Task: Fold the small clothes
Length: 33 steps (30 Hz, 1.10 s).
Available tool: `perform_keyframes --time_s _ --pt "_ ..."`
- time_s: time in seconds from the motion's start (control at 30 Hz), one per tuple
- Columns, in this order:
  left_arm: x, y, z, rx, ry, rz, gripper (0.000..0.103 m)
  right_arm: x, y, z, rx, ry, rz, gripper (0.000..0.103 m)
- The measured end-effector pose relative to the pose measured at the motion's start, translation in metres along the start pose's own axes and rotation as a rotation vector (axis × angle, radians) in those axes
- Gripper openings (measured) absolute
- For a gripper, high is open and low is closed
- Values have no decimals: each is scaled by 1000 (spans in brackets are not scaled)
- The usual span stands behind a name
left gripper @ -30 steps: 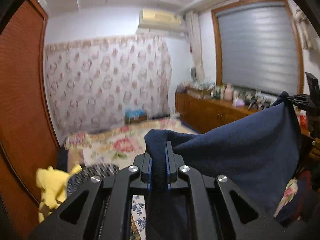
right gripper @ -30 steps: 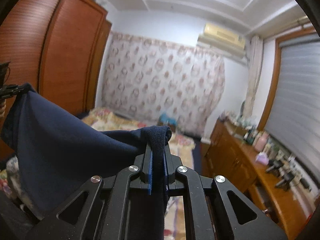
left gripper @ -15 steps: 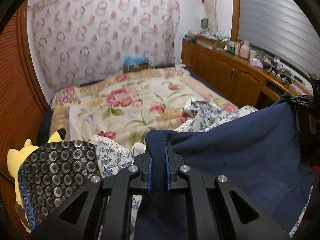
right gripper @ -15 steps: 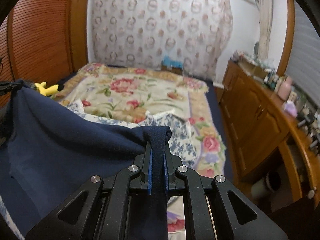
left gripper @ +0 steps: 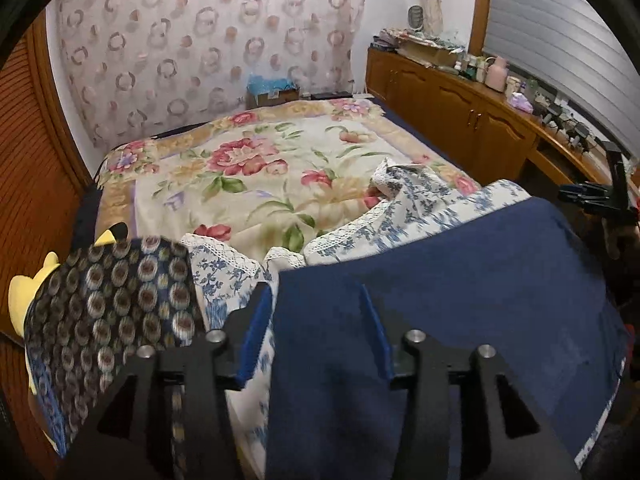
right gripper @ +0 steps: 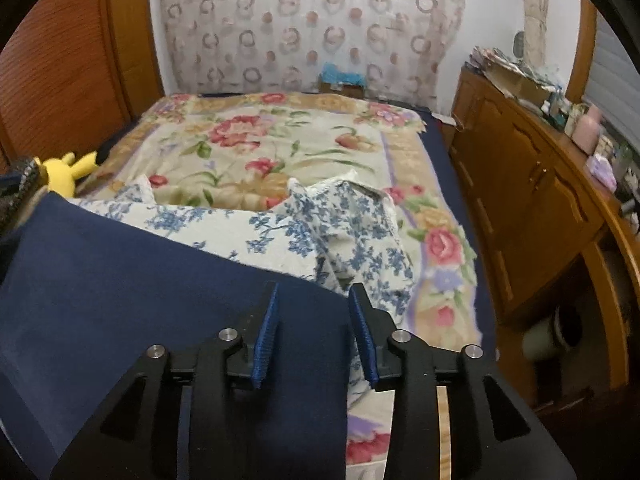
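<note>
A navy blue cloth [left gripper: 460, 300] lies spread flat on the near end of the bed, over a white cloth with blue flowers [left gripper: 420, 204]. My left gripper [left gripper: 316, 320] hovers over the navy cloth's left corner. Its jaws are opening, the cloth lies between them, and the pads do not press on it. My right gripper [right gripper: 314, 320] stands over the opposite corner of the navy cloth [right gripper: 140, 300]. Its jaws are opening too, and the fabric sits loose between them. The right gripper [left gripper: 600, 200] also shows at the far right of the left wrist view.
A floral blanket [left gripper: 256, 168] covers the bed. A dark garment with a ring pattern [left gripper: 112, 300] and a yellow plush toy [right gripper: 68, 168] lie at the bed's left side. A wooden cabinet [right gripper: 532, 184] with clutter on top runs along the right, and a wardrobe [right gripper: 60, 60] stands on the left.
Both grippers came down from holding the navy cloth stretched in the air to just over the bed. Their jaws parted and let the cloth go, and it now lies flat.
</note>
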<state>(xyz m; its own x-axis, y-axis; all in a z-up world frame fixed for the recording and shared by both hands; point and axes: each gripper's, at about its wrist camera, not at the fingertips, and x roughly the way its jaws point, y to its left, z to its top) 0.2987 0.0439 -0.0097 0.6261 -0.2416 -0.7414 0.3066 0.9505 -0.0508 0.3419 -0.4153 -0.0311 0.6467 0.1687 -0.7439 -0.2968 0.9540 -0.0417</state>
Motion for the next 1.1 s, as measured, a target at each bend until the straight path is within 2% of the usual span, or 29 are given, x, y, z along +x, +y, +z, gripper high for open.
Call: perform_keyframes --time_s 0.03,0.13,0.33,0.57,0.8,1.1 --pt "-3 1 -3 -2 -4 0 53 -3 1 -2 4 -3 -2 48" --pt "-15 -6 -22 -8 -19 15 53 -18 6 -11 10 -19 -2 55" --pt "-30 -10 -59 -24 -10 65 54 -50 12 -47 54 -21 10 56" --pt "-27 -10 -84 -16 22 130 54 -70 5 -93 116 36 -43 56" --pt "-22 -9 -95 -24 36 127 53 -67 -9 -126 237 81 -18 56" --pt "-14 -6 -107 -42 69 124 53 -62 -6 -140 345 106 57 61"
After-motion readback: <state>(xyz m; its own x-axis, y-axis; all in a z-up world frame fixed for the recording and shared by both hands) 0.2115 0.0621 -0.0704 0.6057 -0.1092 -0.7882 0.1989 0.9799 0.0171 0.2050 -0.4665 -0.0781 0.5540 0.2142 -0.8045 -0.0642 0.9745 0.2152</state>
